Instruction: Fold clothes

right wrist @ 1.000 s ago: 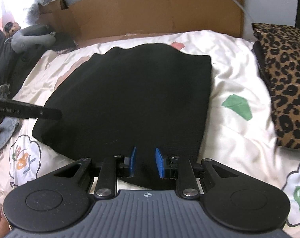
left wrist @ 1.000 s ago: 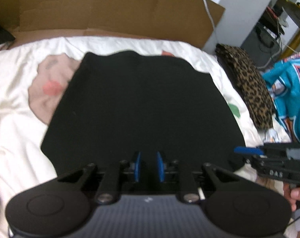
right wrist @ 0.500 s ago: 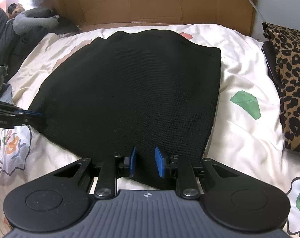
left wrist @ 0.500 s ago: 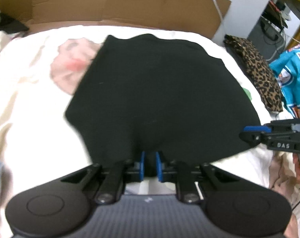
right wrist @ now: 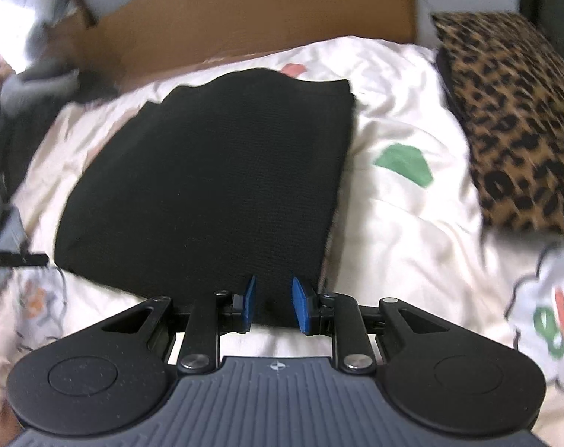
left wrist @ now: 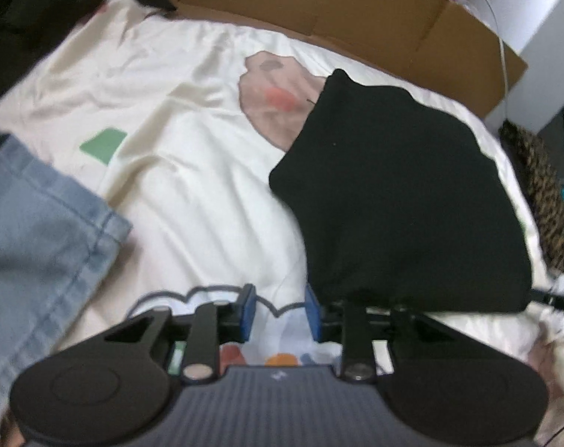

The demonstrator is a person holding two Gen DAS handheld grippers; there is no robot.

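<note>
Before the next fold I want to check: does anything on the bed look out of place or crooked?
Nothing stands out. The black garment lies flat and folded on the bedsheet. The jeans and leopard-print item lie apart at the sides.

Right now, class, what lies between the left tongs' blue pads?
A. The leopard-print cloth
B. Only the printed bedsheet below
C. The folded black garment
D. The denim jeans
B: the left tongs are opening over bare printed bedsheet; the black garment lies beside them.
</note>
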